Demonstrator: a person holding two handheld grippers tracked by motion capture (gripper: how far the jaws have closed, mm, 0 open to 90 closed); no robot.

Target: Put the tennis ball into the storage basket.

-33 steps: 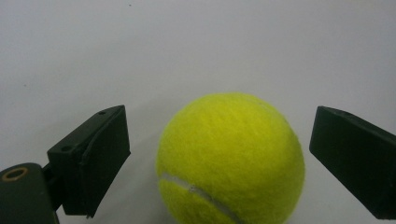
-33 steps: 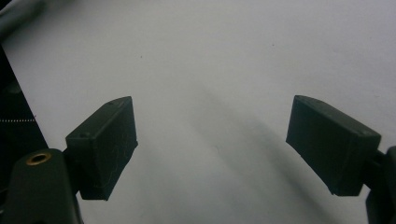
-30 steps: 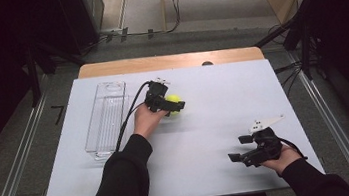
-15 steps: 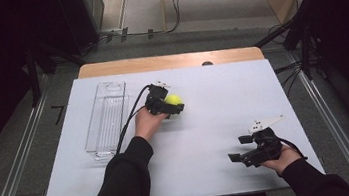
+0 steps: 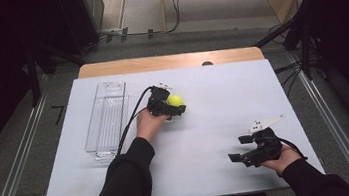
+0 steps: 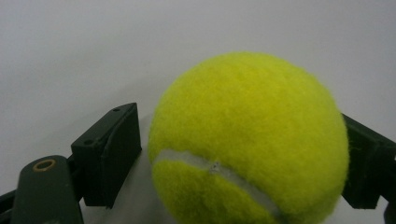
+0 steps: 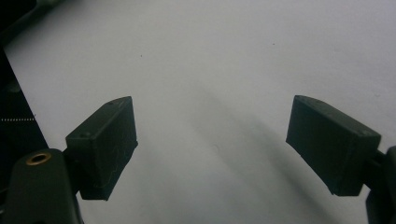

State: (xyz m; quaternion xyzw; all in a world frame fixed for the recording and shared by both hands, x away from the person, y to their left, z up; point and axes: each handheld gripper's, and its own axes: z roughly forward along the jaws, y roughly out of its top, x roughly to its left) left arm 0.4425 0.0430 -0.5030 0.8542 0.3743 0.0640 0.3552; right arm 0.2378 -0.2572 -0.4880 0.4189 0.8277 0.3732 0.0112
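A yellow tennis ball lies on the white table top, right of a clear tray. My left gripper reaches around it from the near side. In the left gripper view the ball sits between the jaws, which have just been closing. One finger meets the ball, while the other finger stands a sliver off it. My right gripper rests near the front right of the table. Its jaws stand wide open in the right gripper view, with nothing between them.
A long clear plastic tray stands empty at the left of the table. A wooden strip runs along the far edge. Metal rails flank the table, and cables lie on the floor behind it.
The left gripper's jaws have drawn in around the tennis ball, which stays in its place. The right hand has not moved.
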